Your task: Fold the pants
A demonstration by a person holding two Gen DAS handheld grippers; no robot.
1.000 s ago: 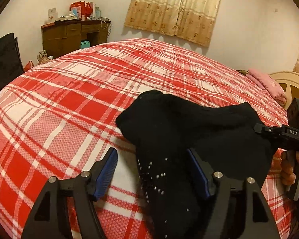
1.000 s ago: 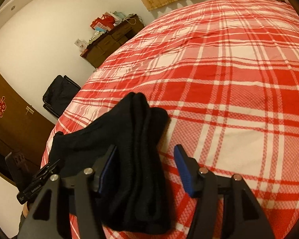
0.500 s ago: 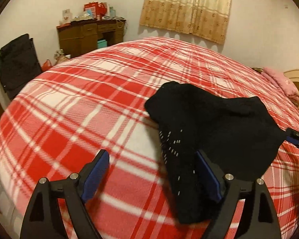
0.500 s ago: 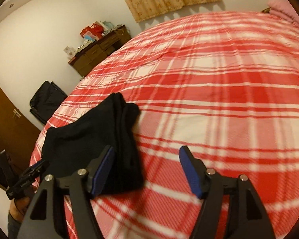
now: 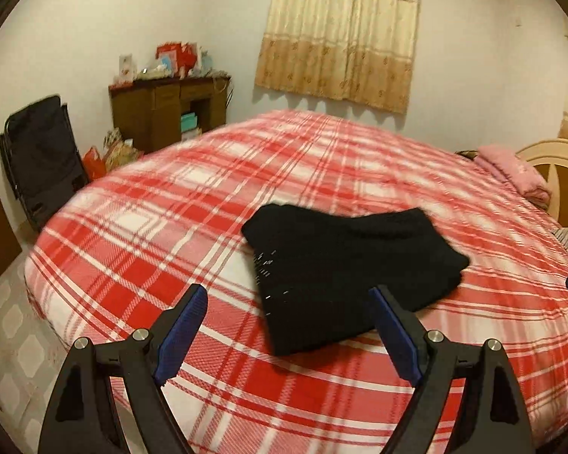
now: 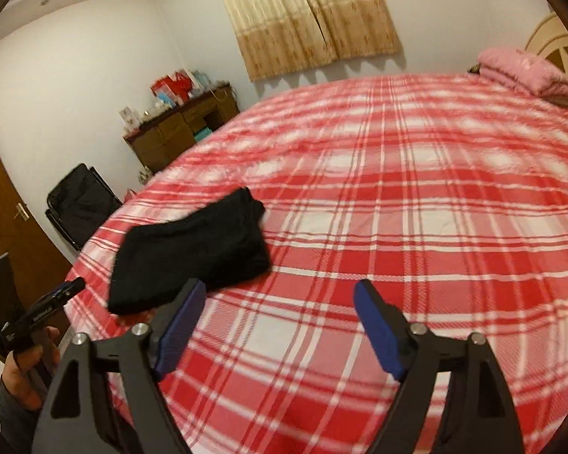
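A pair of black knit pants point(image 5: 344, 268) lies folded into a compact, roughly rectangular bundle on the bed covered with a red-and-white plaid blanket point(image 5: 193, 204), toward its near left part when seen from the right wrist view point(image 6: 193, 249). The bundle is several layers thick, with stacked folded edges showing along its far right end, and a scatter of small pale flecks marks the fabric on its near left side in the left wrist view. The left gripper point(image 5: 287, 335) hangs just short of the bundle with its blue-padded fingers point(image 5: 181, 325) spread wide and nothing between them. The right gripper point(image 6: 280, 325) is likewise spread apart and empty, its left pad close to the near edge of the pants, though contact cannot be judged. At the far side, a folded pink blanket point(image 6: 522, 70) rests by a cream headboard point(image 6: 553, 36). A brown wooden desk point(image 5: 166, 113) stands against the far wall beside beige patterned curtains point(image 5: 340, 34), and a black folding chair point(image 5: 41, 151) stands left of the bed.
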